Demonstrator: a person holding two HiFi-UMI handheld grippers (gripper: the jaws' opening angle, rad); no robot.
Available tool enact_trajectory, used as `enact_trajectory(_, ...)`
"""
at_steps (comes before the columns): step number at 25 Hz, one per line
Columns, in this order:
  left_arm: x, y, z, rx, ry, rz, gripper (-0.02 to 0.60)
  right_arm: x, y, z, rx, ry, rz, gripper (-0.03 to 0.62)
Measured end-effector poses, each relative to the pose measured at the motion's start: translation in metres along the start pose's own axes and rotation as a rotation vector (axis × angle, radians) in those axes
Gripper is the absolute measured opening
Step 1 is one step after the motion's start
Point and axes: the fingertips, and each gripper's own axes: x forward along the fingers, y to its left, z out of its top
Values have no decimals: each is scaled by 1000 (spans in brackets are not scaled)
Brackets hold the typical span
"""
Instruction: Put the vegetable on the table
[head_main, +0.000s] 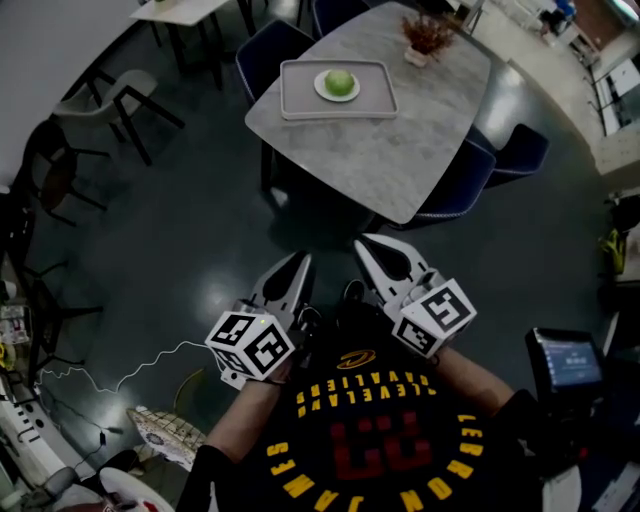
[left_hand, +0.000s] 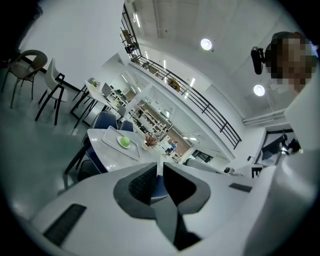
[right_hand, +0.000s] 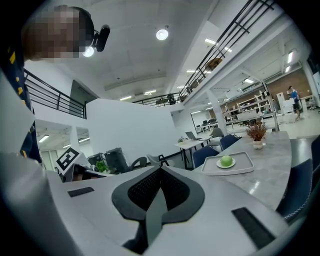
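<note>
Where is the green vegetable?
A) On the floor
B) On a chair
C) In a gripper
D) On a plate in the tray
D: the vegetable sits on a small plate inside the tray on the table, far from both grippers.

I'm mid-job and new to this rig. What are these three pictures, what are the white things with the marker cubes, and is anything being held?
There is no robot arm here: a person holds a two-jaw gripper in each hand. The top-down picture comes from a camera on the person's head. In it, the left gripper and right gripper point forward, each carrying a marker cube. The other two pictures come from cameras riding on each gripper, looking along its jaws. Both grippers are shut and hold nothing. Ahead stands a grey table with a tray on it. On the tray, a white plate carries a round green vegetable. A small potted plant stands beyond the tray. Both grippers are over the floor, short of the table.
</note>
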Motion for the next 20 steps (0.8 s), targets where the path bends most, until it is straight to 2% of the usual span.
enact_trajectory(4,9,13,13,-12,4,13,41,22,-8,1,21,17,15,5)
enact_trajectory(10,25,49,48,-19,-43,89,41,72,-28,11,41,14,77,5)
enact_trajectory(15,63,61,69,-16,-59,123,41,105,-62,26,62,19,125,5)
enact_trajectory(20,113,63,88,-10,-49,133,41,125,-109,46,90,16,129,5)
